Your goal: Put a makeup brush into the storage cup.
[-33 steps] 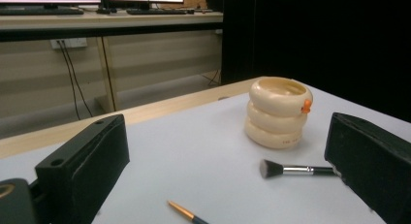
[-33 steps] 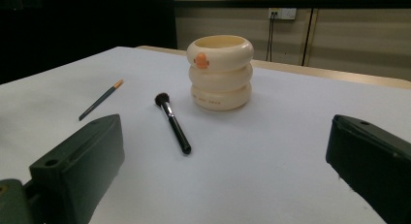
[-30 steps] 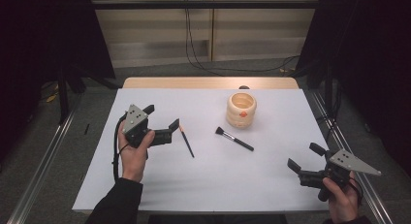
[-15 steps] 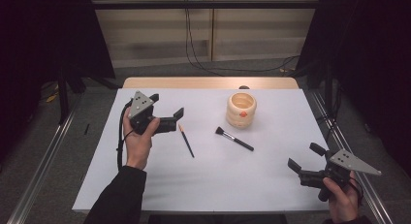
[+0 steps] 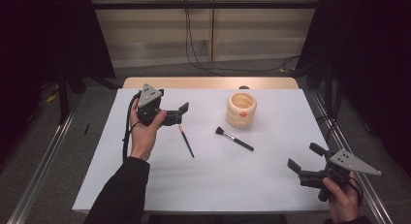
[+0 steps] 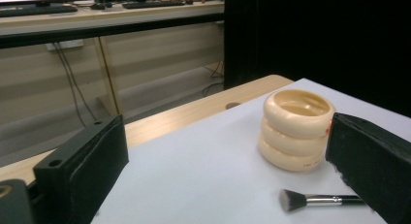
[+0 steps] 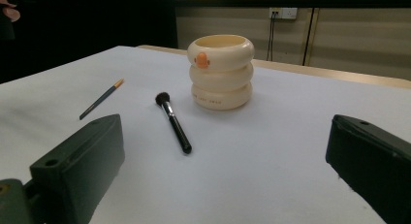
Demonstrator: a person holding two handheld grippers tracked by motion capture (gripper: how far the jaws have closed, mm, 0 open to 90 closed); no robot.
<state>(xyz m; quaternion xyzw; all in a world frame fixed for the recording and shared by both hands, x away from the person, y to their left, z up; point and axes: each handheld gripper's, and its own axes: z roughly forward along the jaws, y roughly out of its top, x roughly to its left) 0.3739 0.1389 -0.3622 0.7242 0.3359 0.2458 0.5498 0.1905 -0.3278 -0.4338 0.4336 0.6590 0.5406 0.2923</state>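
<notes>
Cream holder (image 5: 241, 109), three stacked rings, upright at back centre-right of table (image 5: 271, 180); orange mark on upper ring facing right gripper view; interior seen from left gripper view, nothing visible inside.

Brush (image 5: 234, 138), black handle, metal ferrule, dark bristles: flat on white sheet just in front of holder, apart from it, bristles toward left side.

Pencil (image 5: 186, 141), dark shaft, orange tip: flat on sheet left of brush, well apart from holder, tip pointing away toward back edge.

Left gripper (image 5: 181, 113): held above table at left, jaws spread wide, nothing between them, aimed rightward toward holder; orange pencil tip just below and in front of jaws, contact not determinable. Grey plate on top, cable trailing down by wrist. Left hand (image 5: 144, 132) wrapped round body, forearm in dark sleeve extended from bottom edge.

Right gripper (image 5: 305, 157): low at front right corner, jaws spread wide, empty, aimed left and inward across sheet toward brush and holder; well apart from all three items. Right hand (image 5: 341, 199) gripping handle at bottom edge.

Surroundings: wooden strip along far table edge, small dark hole behind holder; grey floor, cables hanging by rear wall, black curtains both sides. Nothing between either gripper and items.
</notes>
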